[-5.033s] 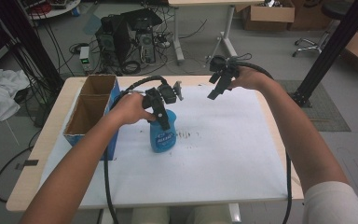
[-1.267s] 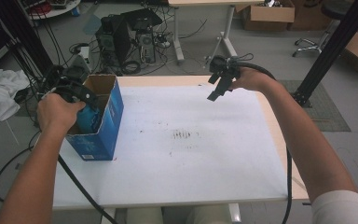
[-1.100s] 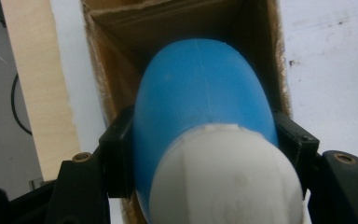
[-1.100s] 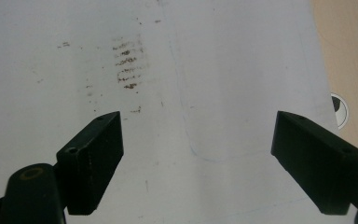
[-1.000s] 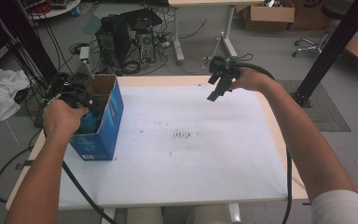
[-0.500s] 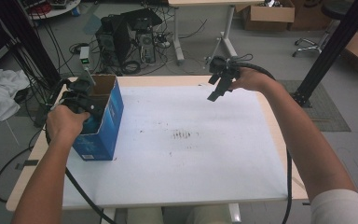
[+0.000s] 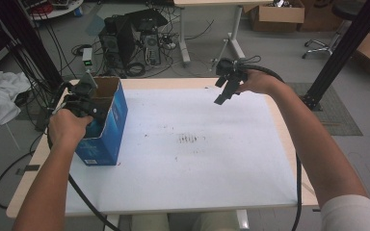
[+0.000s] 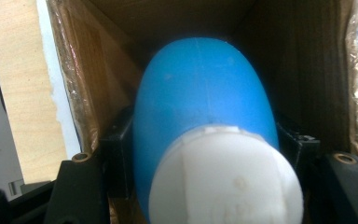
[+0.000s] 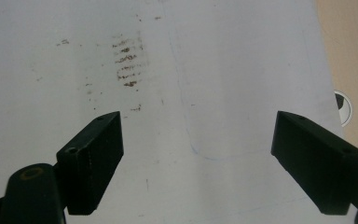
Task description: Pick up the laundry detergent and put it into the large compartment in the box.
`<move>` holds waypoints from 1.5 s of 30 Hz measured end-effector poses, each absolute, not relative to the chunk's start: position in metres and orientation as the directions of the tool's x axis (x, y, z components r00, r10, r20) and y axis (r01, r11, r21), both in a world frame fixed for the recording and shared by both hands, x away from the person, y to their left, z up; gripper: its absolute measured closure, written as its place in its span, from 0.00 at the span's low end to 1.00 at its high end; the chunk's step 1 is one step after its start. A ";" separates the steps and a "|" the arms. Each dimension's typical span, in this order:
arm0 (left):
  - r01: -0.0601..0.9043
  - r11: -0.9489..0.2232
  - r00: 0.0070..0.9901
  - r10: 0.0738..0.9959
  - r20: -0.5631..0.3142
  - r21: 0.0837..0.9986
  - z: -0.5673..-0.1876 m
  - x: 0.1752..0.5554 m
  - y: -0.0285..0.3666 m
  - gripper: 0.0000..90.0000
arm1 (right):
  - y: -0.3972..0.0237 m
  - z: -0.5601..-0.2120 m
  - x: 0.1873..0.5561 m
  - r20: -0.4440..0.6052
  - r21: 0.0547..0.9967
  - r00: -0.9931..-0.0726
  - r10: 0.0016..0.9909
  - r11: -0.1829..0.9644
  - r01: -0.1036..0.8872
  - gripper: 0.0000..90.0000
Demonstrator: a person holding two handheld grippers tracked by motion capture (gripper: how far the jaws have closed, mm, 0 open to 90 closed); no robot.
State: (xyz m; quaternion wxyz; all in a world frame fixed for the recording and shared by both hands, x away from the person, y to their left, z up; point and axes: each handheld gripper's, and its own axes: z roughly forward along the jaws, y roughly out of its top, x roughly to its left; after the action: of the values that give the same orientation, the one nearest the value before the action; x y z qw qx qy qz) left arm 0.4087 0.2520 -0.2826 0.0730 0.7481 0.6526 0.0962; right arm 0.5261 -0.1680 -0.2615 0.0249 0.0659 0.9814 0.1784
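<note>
The left gripper (image 7: 90,103) is down inside the open top of the blue box (image 7: 107,129), which stands at the left edge of the table (image 7: 183,187). In the left gripper view its jaws pinch a blue bottle (image 8: 203,107) from both sides, just below the white cap (image 8: 226,179) that faces the camera. The bottle's body points down into the box, with brown cardboard walls around it (whether its far end already rests on the box floor is hidden).

The right gripper (image 7: 227,87) hangs above the far side of the white sheet (image 7: 197,163), well apart from the box. Its jaws are spread wide with nothing between them, and the right gripper view looks down on bare sheet with a patch of dark smudges (image 9: 126,63).

The step in hand looks like putting the bottle into the box, and it seems almost done: the bottle is already within the walls. The next move probably calls for lowering a little more until the bottle is supported, then opening the jaws and lifting the left gripper straight up so it does not catch the cardboard rim or drag the box. The box is light, so a sideways pull could tip it.
</note>
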 end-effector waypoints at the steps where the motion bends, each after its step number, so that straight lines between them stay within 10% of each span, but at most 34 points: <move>1: 0.961 -0.141 0.133 0.990 0.047 0.237 -0.283 0.408 0.252 0.41 | -0.167 -0.262 0.526 -0.024 0.351 -0.990 0.139 0.928 0.122 0.19; 45: 0.931 -0.117 0.116 0.993 0.023 0.346 -0.232 0.398 0.253 0.32 | -0.171 -0.254 0.518 -0.020 0.349 -0.990 0.138 0.929 0.122 0.19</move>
State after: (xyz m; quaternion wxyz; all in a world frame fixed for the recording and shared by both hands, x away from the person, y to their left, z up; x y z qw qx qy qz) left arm 0.3979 0.2534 -0.2320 0.1238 0.7367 0.6528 0.1256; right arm 0.5176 -0.1712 -0.2537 0.0220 0.0662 0.9819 0.1761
